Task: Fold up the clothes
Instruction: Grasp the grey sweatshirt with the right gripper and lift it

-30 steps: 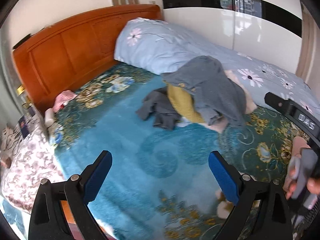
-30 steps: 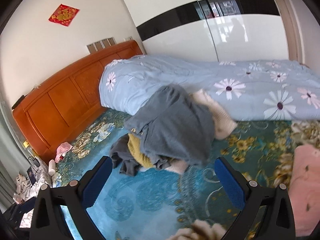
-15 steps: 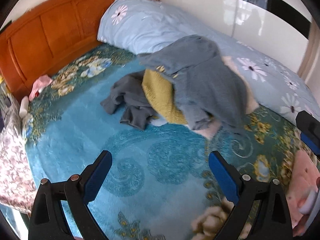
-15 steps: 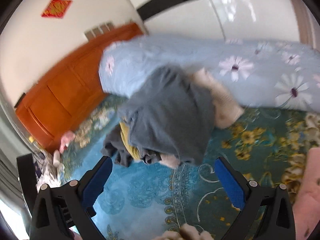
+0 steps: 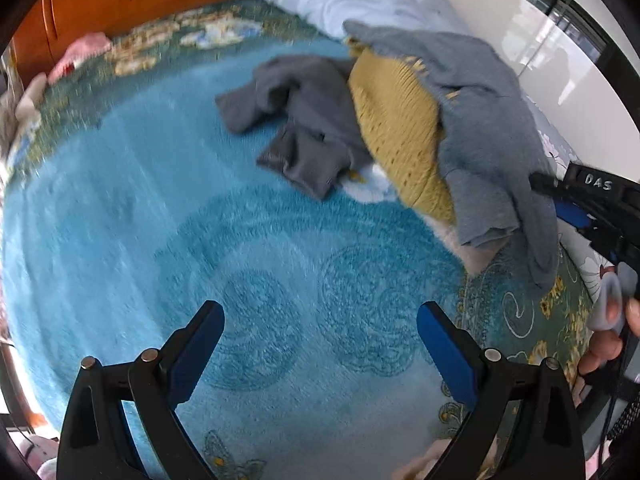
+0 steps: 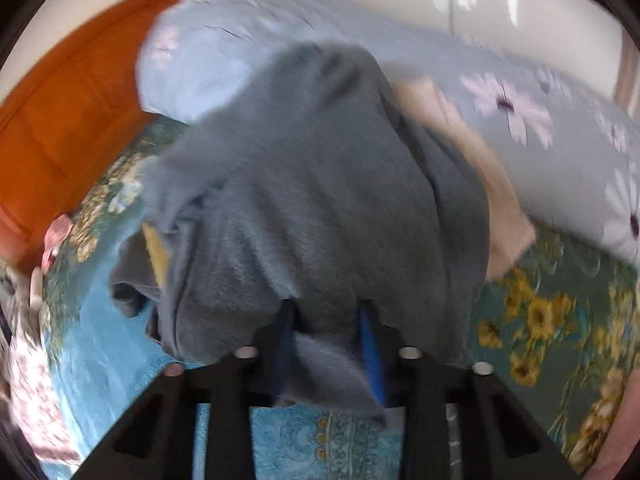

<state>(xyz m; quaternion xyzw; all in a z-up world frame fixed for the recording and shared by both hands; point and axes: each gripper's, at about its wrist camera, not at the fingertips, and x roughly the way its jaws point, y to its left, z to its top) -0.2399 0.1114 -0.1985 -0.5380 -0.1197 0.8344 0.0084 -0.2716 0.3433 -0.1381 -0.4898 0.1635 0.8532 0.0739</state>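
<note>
1. Both of my grippers have come down and closer to the clothes pile since the earlier frames; the pile now fills much more of each view, and the headboard [image 5: 92, 4] has slid to the top edge.
2. My right gripper [image 6: 328, 320] has just been closing. Its two blue pads now stand narrow and pinch the lower hem of the blue-grey sweater [image 6: 320, 184]; a fold of the cloth sits between them and hangs out below the pads.
3. From the left wrist view I see the right gripper [image 5: 540, 184] enter from the right edge, tilted down, its tip touching the right side of the blue-grey sweater [image 5: 484, 112]. The hand [image 5: 616, 320] that carries it shows at the lower right edge, fingers curled around the handle.
4. My left gripper [image 5: 320, 354] hangs over the bare teal blanket [image 5: 160, 220], pointing steeply down. Its jaws are wide apart with nothing between them, and it is well apart from the pile.
5. The blue-grey sweater lies on top of the pile, draped over a yellow knit garment [image 5: 396, 128]. A darker grey garment [image 5: 308, 120] lies crumpled just to the left, touching the yellow one.
6. Behind the pile lies a light-blue flowered duvet [image 6: 520, 92], and a cream garment [image 6: 480, 168] shows at the right side of the sweater.
</note>
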